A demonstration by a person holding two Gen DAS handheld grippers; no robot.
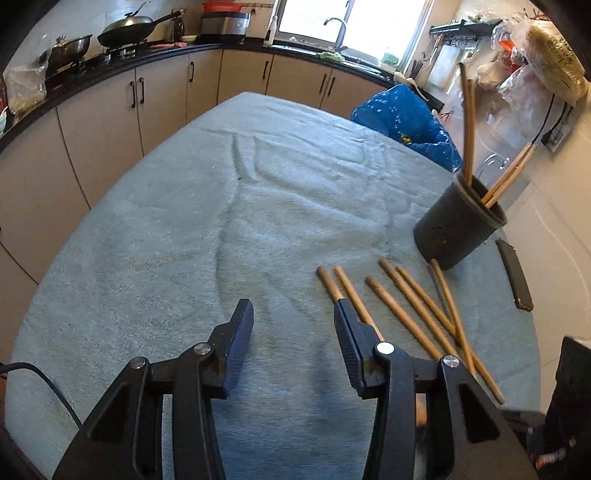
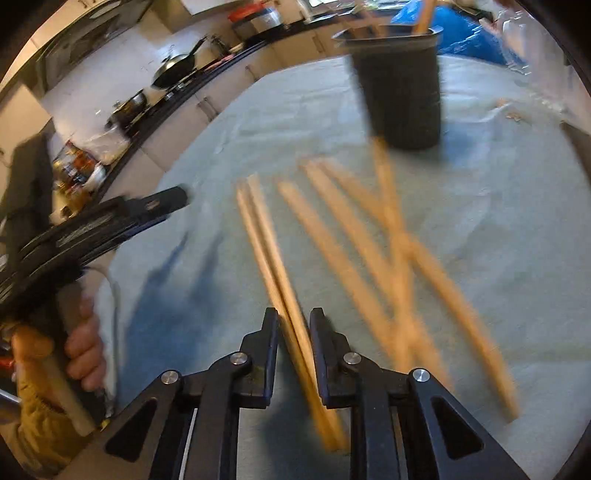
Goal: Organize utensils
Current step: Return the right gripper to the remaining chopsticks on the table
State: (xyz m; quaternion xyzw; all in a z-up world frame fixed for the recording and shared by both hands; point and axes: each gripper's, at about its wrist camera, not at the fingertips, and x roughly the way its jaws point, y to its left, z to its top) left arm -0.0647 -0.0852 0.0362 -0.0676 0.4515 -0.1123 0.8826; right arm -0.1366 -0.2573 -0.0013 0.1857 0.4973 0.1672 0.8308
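Several wooden chopsticks (image 1: 413,310) lie loose on the towel-covered table (image 1: 221,221), below a black utensil cup (image 1: 460,229) that holds several more chopsticks. My left gripper (image 1: 293,314) is open and empty, just left of the loose chopsticks. In the blurred right wrist view, my right gripper (image 2: 293,321) straddles a pair of chopsticks (image 2: 273,258); its jaws stand narrowly apart around them, and I cannot tell whether they grip. The cup (image 2: 402,92) stands ahead of it, with other chopsticks (image 2: 399,251) to the right. The left gripper (image 2: 122,214) shows at far left.
A black phone (image 1: 515,275) lies right of the cup near the table edge. A blue bag (image 1: 410,122) sits beyond the table's far right. Kitchen counter with pans (image 1: 129,31) runs along the back. A hand (image 2: 83,350) holds the left gripper's handle.
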